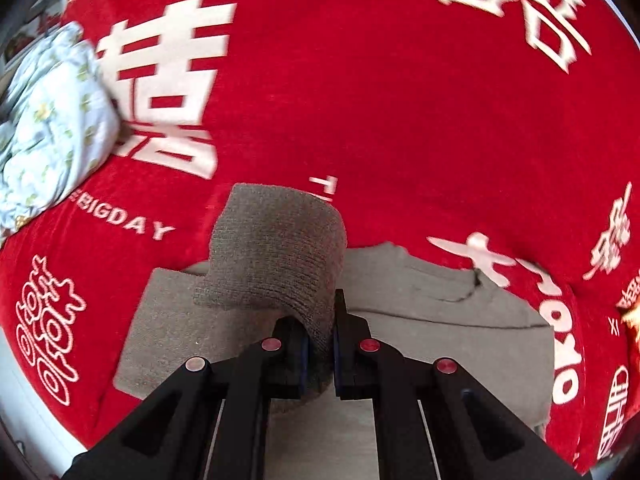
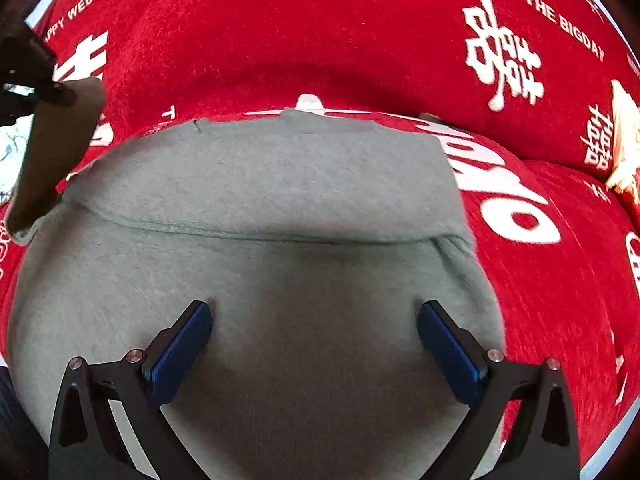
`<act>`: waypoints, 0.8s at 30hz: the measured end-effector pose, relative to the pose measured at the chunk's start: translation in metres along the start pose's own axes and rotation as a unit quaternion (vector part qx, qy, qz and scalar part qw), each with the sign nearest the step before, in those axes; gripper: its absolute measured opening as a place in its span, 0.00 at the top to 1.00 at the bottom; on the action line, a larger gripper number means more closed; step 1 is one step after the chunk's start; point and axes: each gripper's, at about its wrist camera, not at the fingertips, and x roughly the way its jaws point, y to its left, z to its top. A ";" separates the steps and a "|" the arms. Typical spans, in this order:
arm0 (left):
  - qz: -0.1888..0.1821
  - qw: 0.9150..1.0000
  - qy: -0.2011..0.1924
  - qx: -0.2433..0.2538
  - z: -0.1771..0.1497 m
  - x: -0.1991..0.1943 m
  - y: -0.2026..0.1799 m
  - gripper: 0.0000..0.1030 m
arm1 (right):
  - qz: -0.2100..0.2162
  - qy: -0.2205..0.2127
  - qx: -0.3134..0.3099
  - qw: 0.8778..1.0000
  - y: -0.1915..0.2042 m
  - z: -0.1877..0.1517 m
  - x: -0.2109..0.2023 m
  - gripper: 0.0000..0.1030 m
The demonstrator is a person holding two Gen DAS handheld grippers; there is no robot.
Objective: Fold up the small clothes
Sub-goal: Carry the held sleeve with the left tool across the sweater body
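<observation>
One grey garment (image 2: 280, 184); left tool (image 1: 320, 340) clamps its sleeve (image 1: 276, 248), right tool (image 2: 314, 320) spread wide, empty

Garments and grippers counted on a red wedding blanket (image 1: 400, 100)

One grey knitted sweater (image 2: 280, 184), one pale floral cloth bundle (image 1: 48, 120), two black two-finger grippers: left (image 1: 320, 344), right (image 2: 314, 316).
</observation>
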 end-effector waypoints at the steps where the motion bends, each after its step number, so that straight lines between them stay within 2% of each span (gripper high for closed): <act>1: -0.002 1.000 0.001 0.003 -0.002 0.000 -0.006 0.91 | 0.001 -0.002 0.002 1.000 -0.003 -0.002 -0.001 0.00; 14: -0.008 0.998 0.013 0.063 -0.020 0.010 -0.091 0.91 | 0.007 -0.025 -0.005 1.000 -0.005 -0.013 -0.004 0.00; 24: -0.030 0.992 0.020 0.117 -0.041 0.009 -0.154 0.91 | 0.018 -0.034 -0.012 0.999 -0.006 -0.020 -0.010 0.00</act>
